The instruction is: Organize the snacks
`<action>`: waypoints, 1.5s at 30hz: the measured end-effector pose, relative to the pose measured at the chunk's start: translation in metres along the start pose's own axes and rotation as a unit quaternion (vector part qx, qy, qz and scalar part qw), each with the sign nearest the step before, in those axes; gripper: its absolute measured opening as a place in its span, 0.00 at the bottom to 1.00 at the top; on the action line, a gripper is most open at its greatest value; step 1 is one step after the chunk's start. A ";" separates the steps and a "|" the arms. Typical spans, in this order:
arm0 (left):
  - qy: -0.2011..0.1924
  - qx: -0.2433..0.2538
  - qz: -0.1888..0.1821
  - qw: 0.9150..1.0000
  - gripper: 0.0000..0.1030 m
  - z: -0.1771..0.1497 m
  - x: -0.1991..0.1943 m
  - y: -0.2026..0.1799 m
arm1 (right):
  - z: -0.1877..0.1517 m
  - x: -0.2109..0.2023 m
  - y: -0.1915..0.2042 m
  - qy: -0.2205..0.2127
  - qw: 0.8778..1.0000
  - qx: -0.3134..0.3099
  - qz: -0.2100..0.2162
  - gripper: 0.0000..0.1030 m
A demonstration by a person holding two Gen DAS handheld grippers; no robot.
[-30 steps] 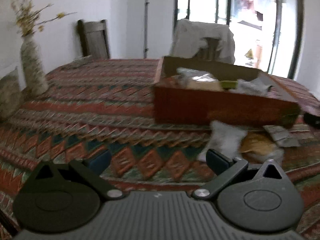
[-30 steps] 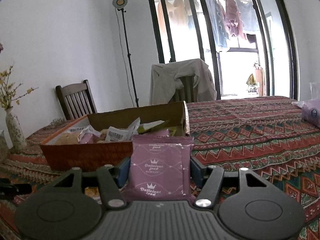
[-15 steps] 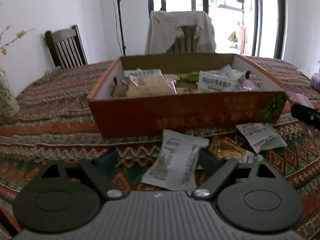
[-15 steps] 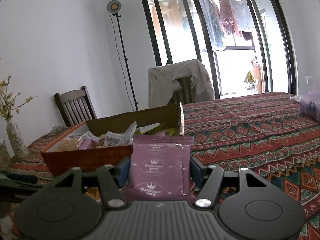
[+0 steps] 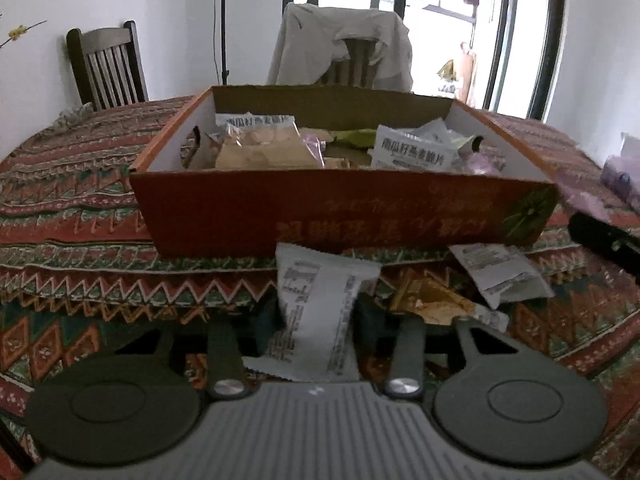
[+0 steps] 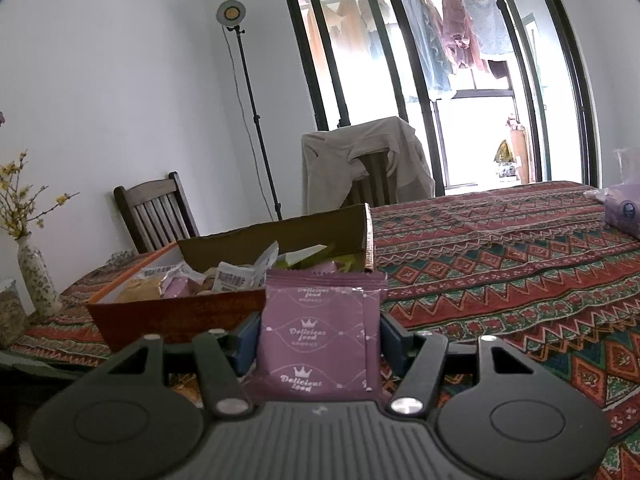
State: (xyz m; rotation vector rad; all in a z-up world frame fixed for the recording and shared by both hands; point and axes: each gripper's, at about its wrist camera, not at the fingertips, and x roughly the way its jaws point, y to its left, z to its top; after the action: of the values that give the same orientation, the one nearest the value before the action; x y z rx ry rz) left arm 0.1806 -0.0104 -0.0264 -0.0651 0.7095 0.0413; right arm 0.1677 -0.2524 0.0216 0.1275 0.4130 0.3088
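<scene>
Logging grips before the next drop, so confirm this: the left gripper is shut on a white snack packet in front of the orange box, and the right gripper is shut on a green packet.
One detail is wrong: the packet in the right gripper is purple, not green, as the right wrist view shows. The left gripper is indeed shut on a white snack packet in front of the orange box.

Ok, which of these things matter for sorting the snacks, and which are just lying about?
Job:
orange cardboard box
white printed snack packet in left claw
purple foil snack packet in right claw
loose white packet
yellow packet

Lying about:
flower vase
wooden chair
beige jacket
lamp stand
</scene>
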 end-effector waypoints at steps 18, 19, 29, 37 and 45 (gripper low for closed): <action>-0.065 -0.014 -0.003 0.998 0.41 0.003 -0.045 0.007 | -0.001 -0.006 0.006 -0.023 1.000 -0.015 0.015 0.59; -0.071 -0.014 -0.005 0.997 0.41 0.005 -0.048 0.007 | -0.001 -0.006 0.008 -0.024 0.999 -0.018 0.016 0.59; -0.102 -0.016 -0.019 0.995 0.41 0.024 -0.062 0.002 | 0.013 -0.017 0.026 -0.041 0.998 -0.050 -0.002 0.59; -0.120 -0.019 -0.031 0.992 0.41 0.045 -0.067 -0.005 | 0.042 -0.016 0.050 -0.051 0.995 -0.081 0.000 0.59; -0.135 -0.025 -0.034 0.990 0.41 0.072 -0.060 -0.003 | 0.071 0.002 0.061 -0.062 0.994 -0.088 -0.004 0.59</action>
State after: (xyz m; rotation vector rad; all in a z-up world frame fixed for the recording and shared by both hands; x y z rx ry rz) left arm 0.1820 -0.0095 0.0672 -0.1298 0.4345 0.0017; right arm 0.1823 -0.1984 0.0965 -0.0270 0.2609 0.3264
